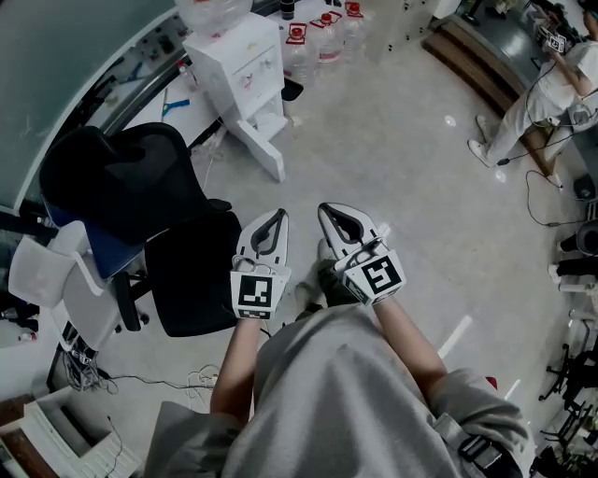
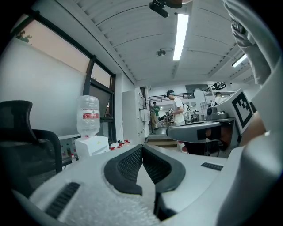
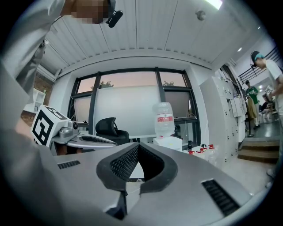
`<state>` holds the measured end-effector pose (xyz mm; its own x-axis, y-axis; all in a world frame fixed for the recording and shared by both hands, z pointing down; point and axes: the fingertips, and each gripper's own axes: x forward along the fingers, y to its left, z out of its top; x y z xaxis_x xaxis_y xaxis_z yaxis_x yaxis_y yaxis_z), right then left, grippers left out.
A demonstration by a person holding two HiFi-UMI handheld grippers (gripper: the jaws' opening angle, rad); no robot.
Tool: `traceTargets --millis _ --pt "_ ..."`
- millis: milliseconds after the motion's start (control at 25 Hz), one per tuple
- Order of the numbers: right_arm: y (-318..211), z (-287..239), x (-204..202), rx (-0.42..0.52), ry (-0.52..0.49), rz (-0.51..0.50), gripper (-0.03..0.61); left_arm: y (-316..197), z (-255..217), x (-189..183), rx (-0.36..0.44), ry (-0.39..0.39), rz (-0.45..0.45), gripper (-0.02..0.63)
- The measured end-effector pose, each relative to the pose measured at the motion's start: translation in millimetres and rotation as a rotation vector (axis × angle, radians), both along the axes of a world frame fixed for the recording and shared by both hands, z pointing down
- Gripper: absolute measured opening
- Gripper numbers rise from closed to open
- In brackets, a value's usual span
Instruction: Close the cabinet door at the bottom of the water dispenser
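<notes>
Both grippers are carried side by side in front of the person's torso, at the centre of the head view, and point roughly level toward the upper left of the frame. The left gripper [image 1: 277, 217] has its jaws together with nothing between the pads. The right gripper [image 1: 325, 209] is likewise closed and empty. This carriage appears to suit the task: a door is pushed rather than grasped, and closed jaws present a firm, blunt tip. The water dispenser [image 1: 238, 61] stands at the upper left of the head view, well apart from both grippers, with an inverted bottle [image 1: 213, 11] on top. Its cabinet door [image 1: 262, 154], at the base, stands swung out toward the open floor, so the closing step is not yet done. An office chair [image 1: 140, 215] occupies the left of the frame, near the left gripper. The approach will probably have to run along the bare floor to the right of it. Spare bottles [image 1: 322, 37] stand on the floor just beside the dispenser, clear of the door's swing as far as can be judged.
</notes>
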<state>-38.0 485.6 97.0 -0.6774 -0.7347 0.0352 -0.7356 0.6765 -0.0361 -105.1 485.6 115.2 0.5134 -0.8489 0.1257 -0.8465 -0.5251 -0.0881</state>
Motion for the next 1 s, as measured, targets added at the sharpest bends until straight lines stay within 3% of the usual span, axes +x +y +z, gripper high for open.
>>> traceTargets --millis 720,1000 --pt "-137 22 24 -0.081 -0.057 -0.056 0.009 -122 22 16 -0.085 -0.057 -0.064 0.011" --pt "-182 36 53 -0.126 -0.095 -0.067 0.009 -162 33 44 -0.111 -0.159 -0.054 0.011"
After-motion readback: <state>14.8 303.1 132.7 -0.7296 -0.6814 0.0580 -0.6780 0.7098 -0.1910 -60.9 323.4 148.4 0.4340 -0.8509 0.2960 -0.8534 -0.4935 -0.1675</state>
